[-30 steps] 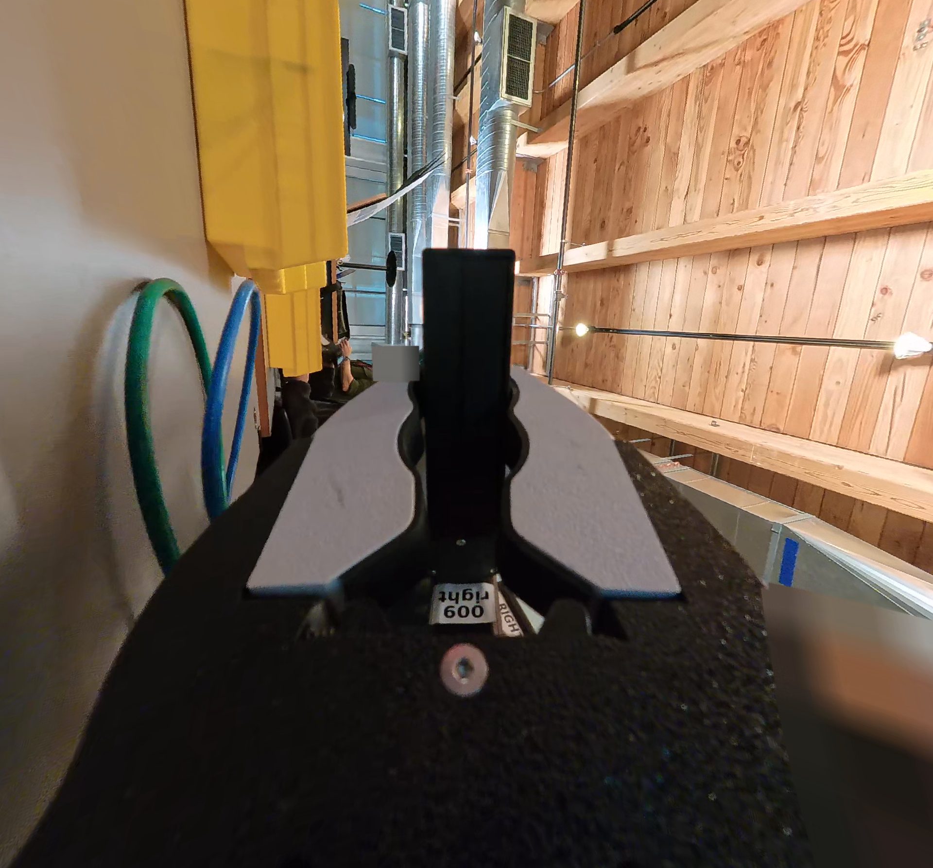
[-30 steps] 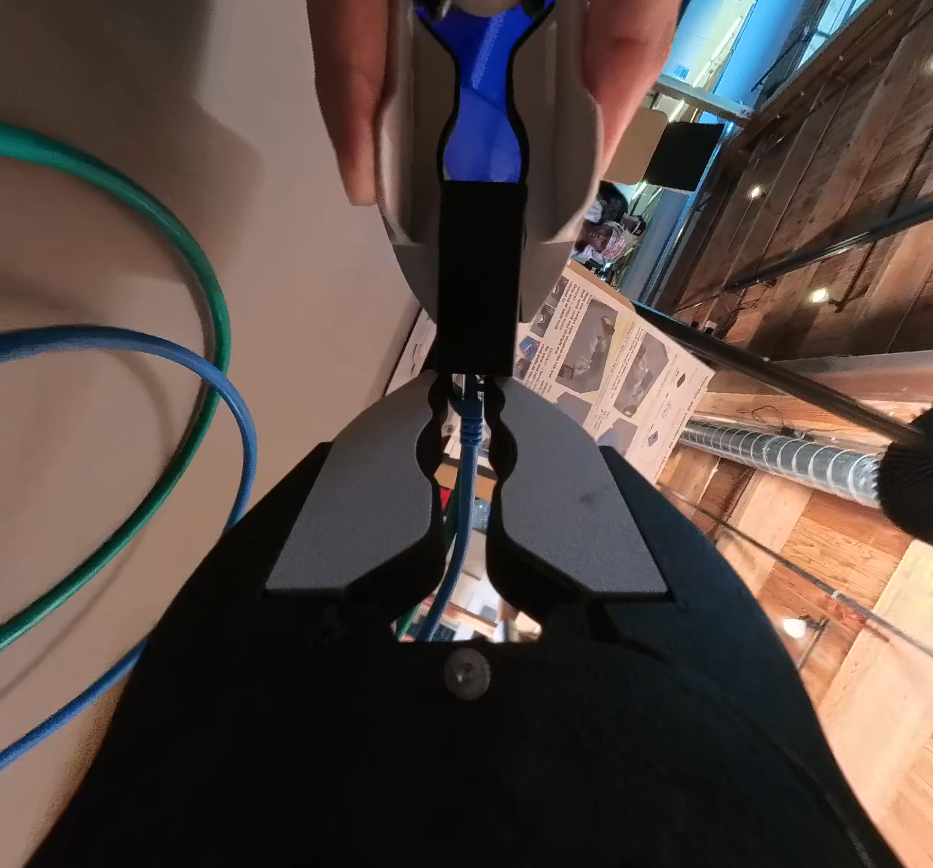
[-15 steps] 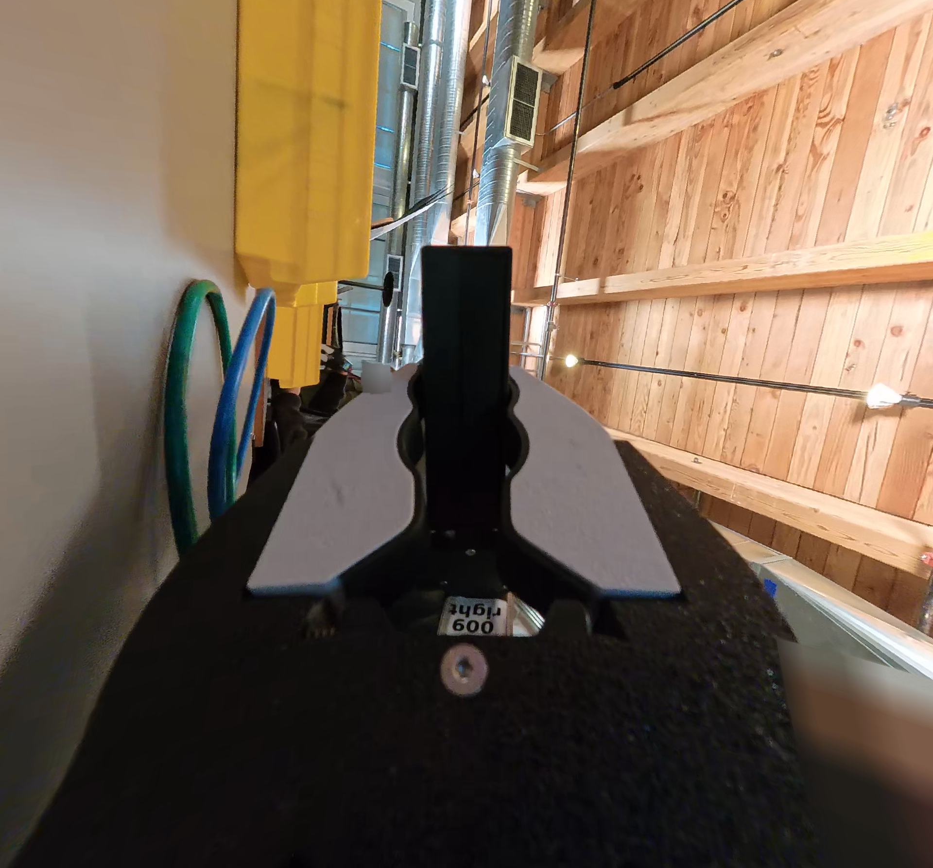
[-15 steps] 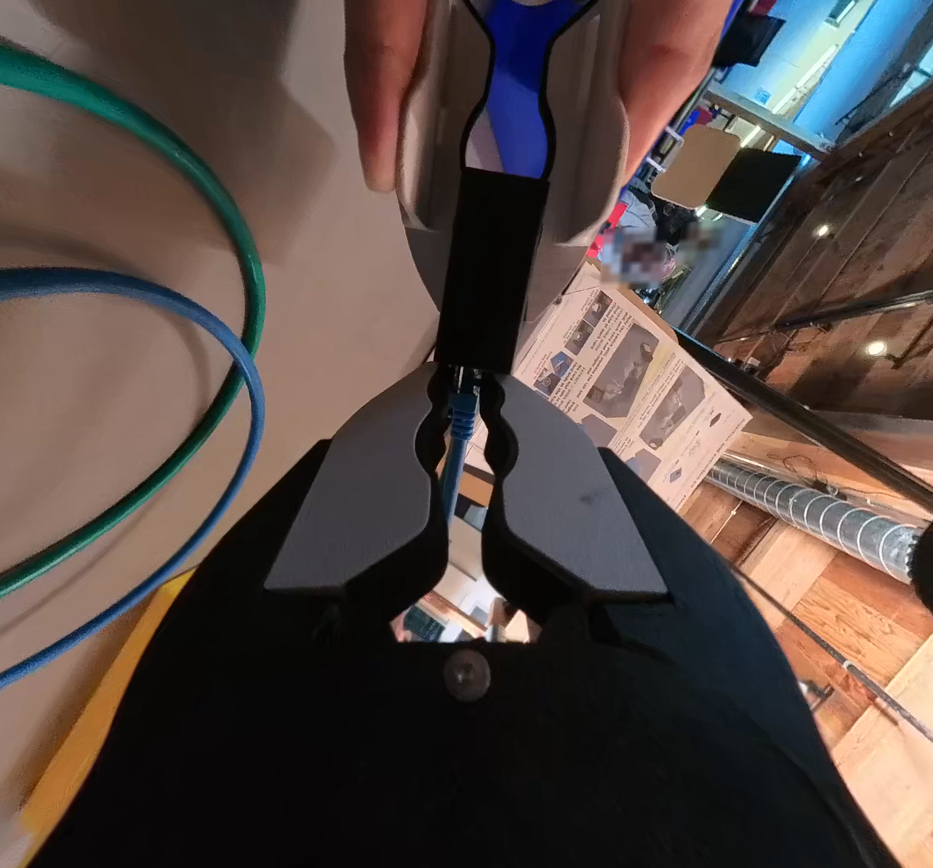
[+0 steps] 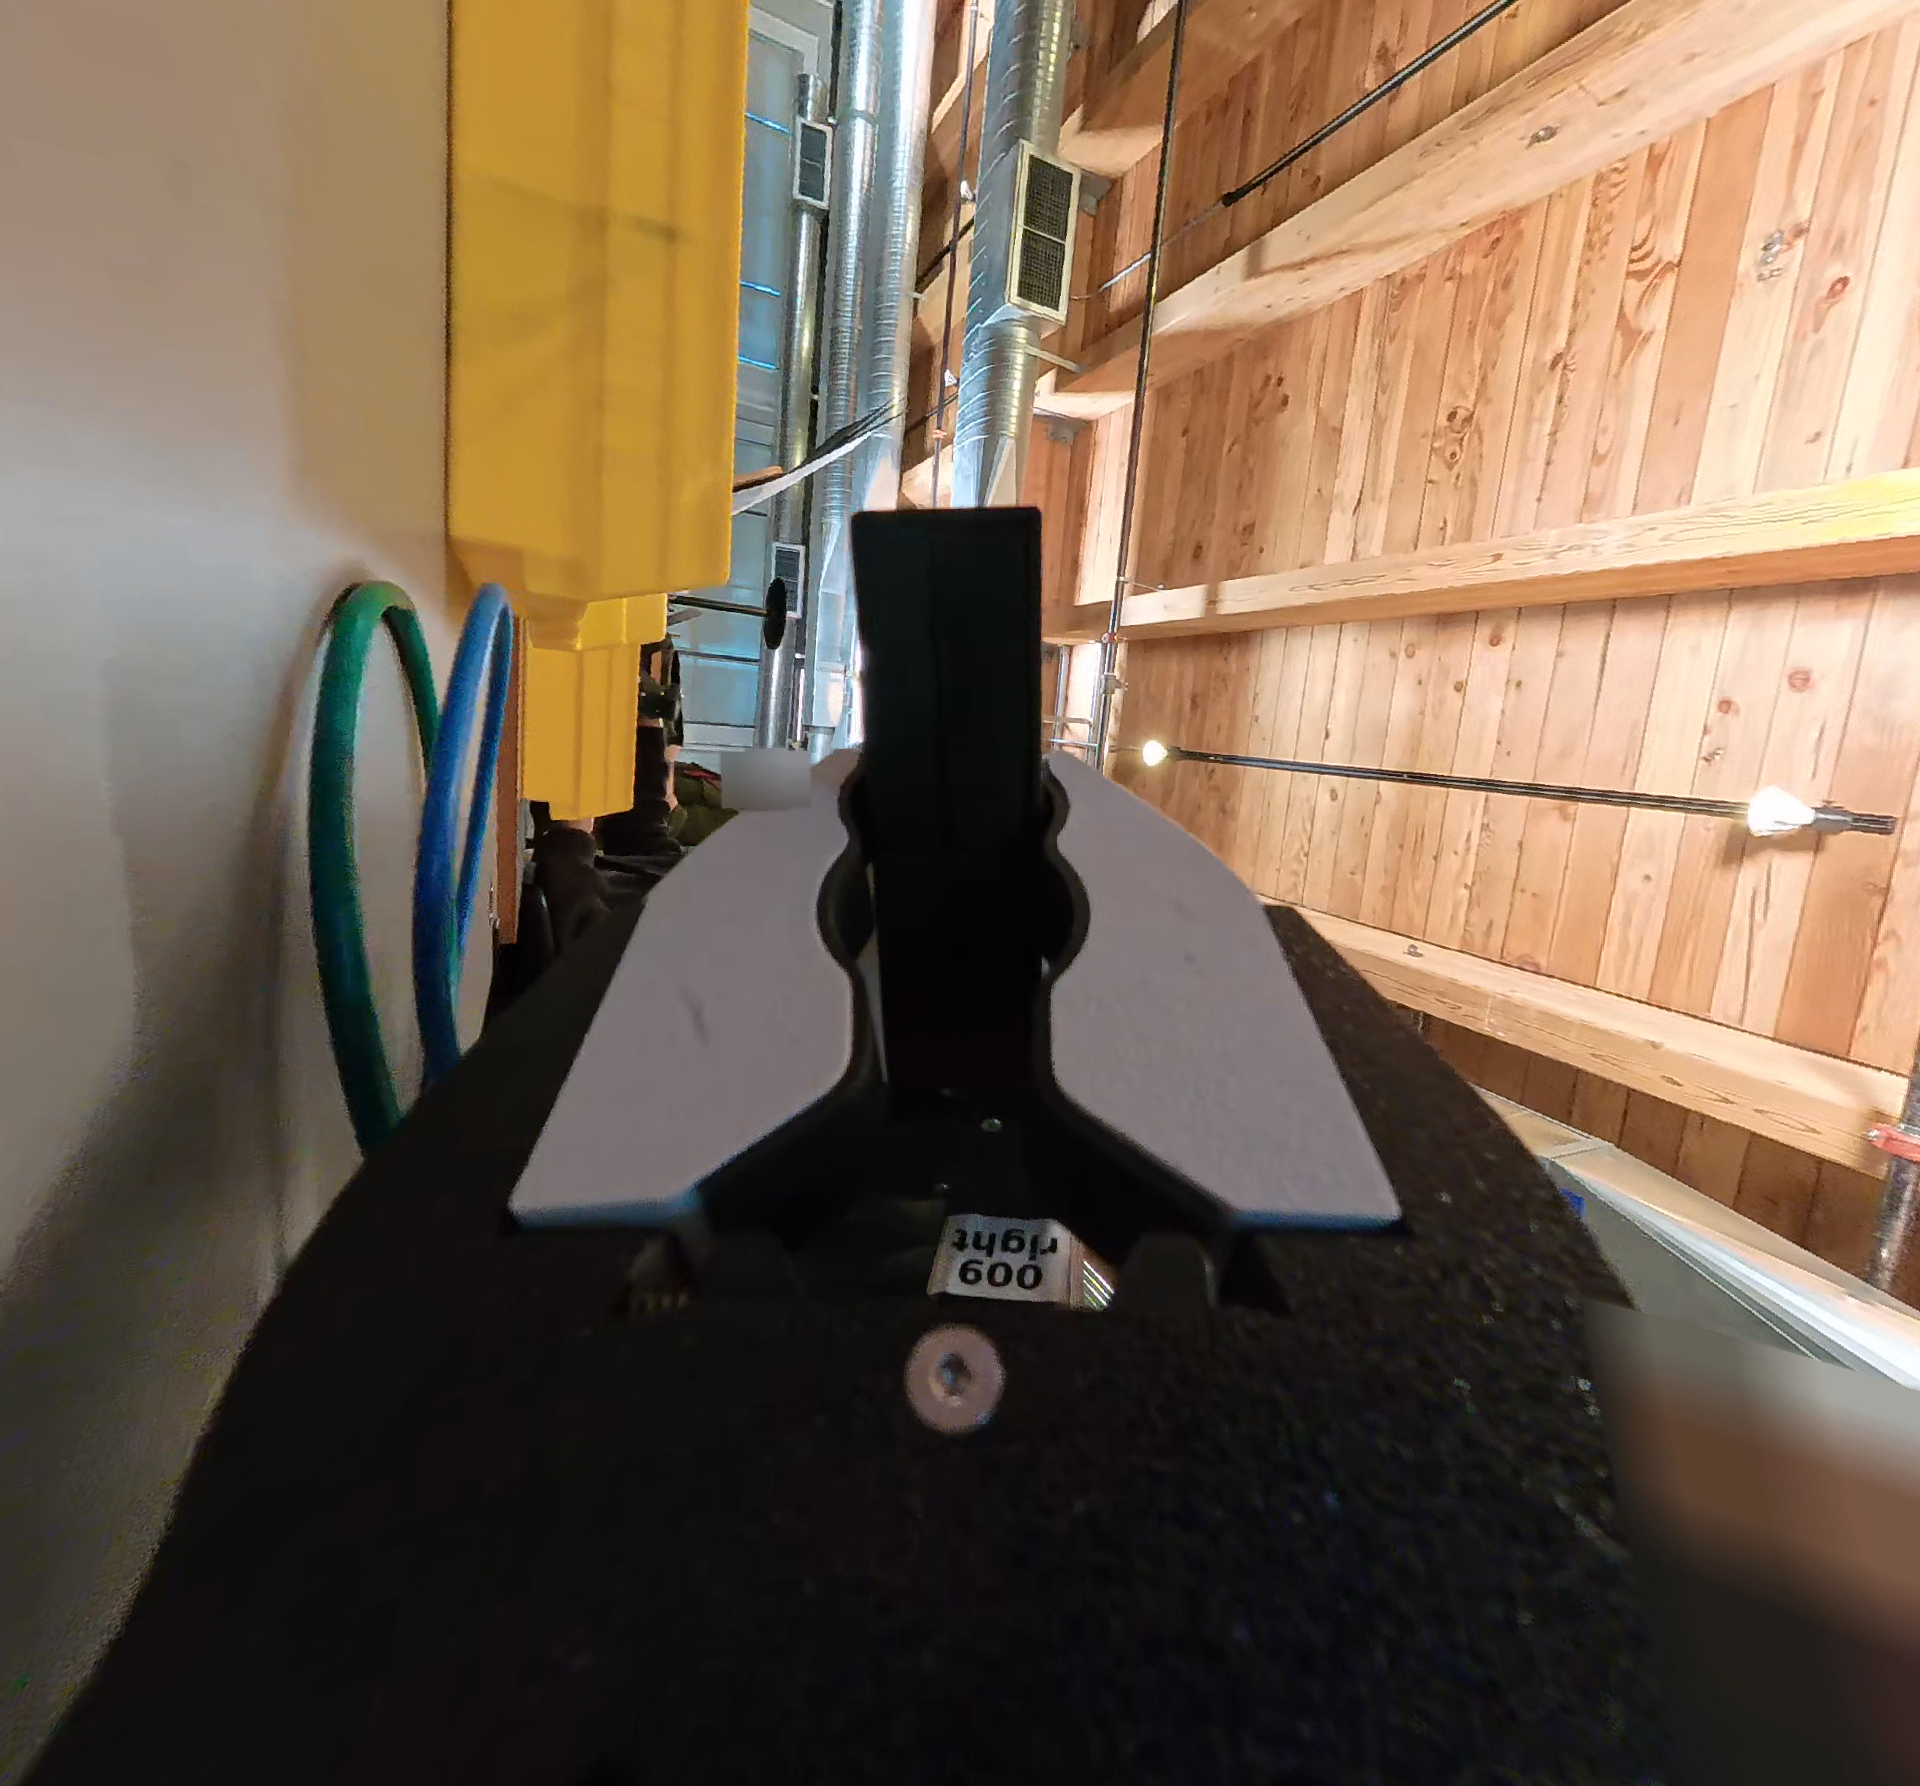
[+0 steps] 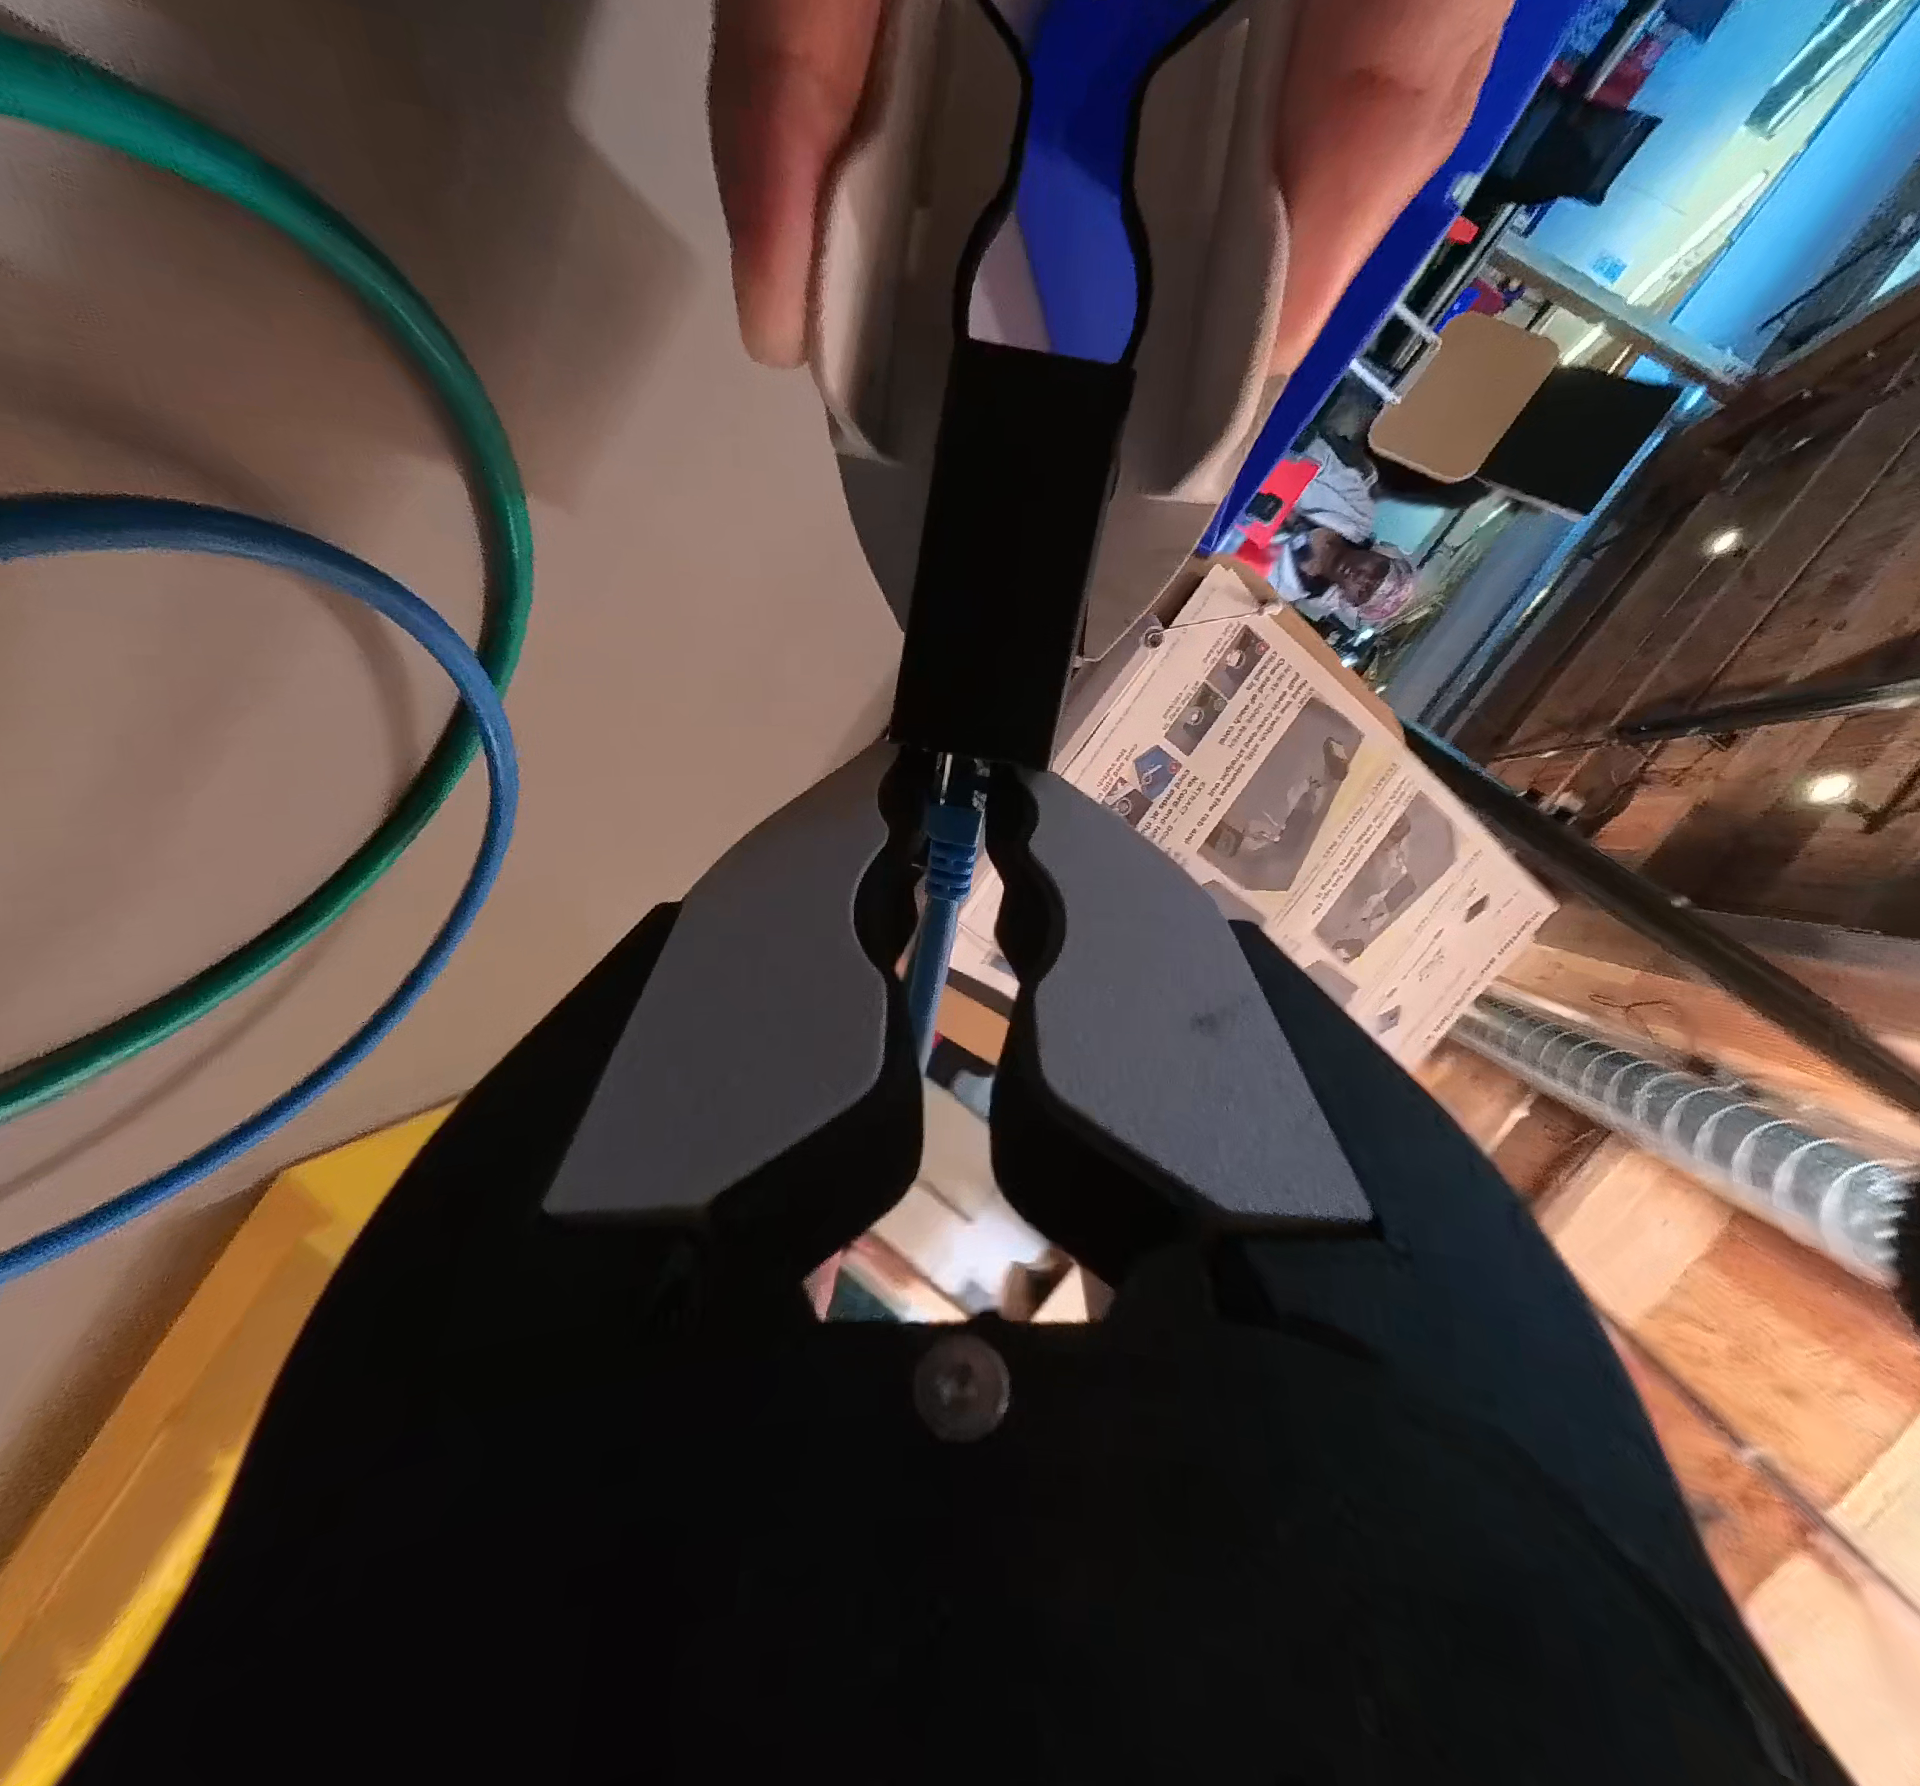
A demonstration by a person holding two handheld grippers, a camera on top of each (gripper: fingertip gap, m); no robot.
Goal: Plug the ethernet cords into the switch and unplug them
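Observation:
The black switch (image 5: 945, 697) is a slim box held upright between the grey fingers of my left gripper (image 5: 945, 780), which is shut on it. In the right wrist view the switch (image 6: 1003, 552) hangs from that left gripper (image 6: 1029, 489), which a hand (image 6: 800, 126) holds. My right gripper (image 6: 956, 786) is shut on the plug end of a blue ethernet cord (image 6: 951, 843), with the plug at the switch's near end. I cannot tell how deep the plug sits. Loops of a green cord (image 6: 499, 510) and a blue cord (image 6: 488, 739) lie on the beige table (image 6: 260, 801).
A yellow bin (image 5: 592, 282) stands on the table beyond the green loop (image 5: 343, 863) and blue loop (image 5: 447, 853); its edge also shows in the right wrist view (image 6: 156, 1424). A printed paper sheet (image 6: 1299, 832) lies past the switch. Wooden walls and metal ducts are far off.
Both grippers keep their hold. Both views have swung slightly: the yellow bin now looms larger in the left view and has come into the right view's lower left corner.

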